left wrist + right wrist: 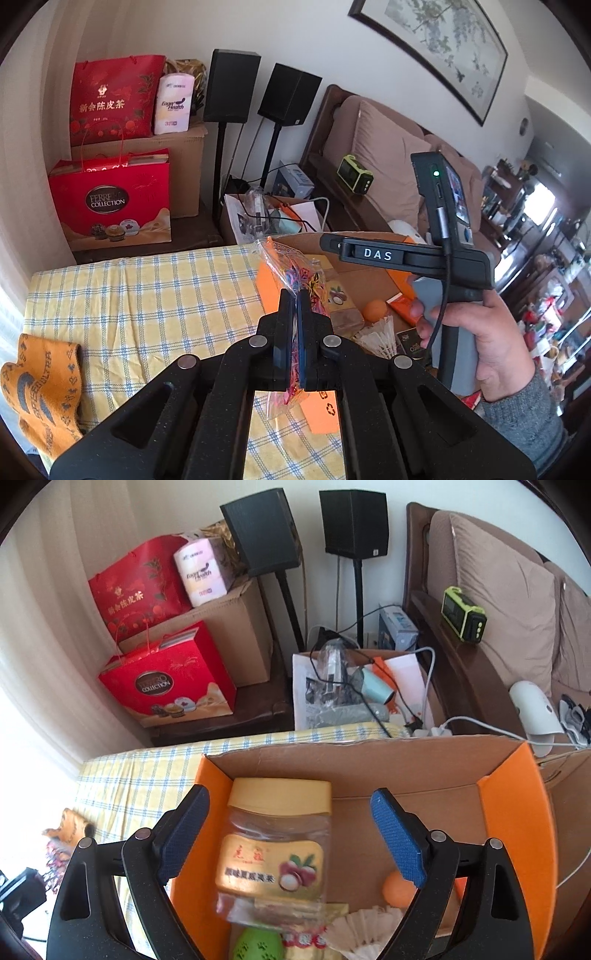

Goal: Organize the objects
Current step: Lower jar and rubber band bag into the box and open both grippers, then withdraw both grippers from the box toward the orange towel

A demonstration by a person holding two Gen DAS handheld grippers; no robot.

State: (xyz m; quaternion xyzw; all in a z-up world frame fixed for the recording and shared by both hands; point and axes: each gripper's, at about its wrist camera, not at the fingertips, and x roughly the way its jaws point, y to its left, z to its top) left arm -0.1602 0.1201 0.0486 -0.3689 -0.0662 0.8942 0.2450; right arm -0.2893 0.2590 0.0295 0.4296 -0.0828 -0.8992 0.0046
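Note:
My left gripper (295,295) is shut on a clear plastic bag of coloured rubber bands (295,273), which sticks up above the fingertips beside the left wall of the orange cardboard box (269,284). In the right wrist view my right gripper (290,808) stands open over that box (517,805), its blue pads (397,840) on either side of a clear jar with a yellow lid (279,834) that lies in the box untouched. A hand (495,343) holds the right gripper's handle over the box. An orange ball (397,888), a shuttlecock (364,928) and a green object (258,947) also lie inside.
The box stands on a yellow checked cloth (147,295). An orange patterned scarf (40,391) lies at its near left. Behind are red gift bags (110,199), two black speakers on stands (229,88), a carton of cables (354,686) and a brown sofa (388,155).

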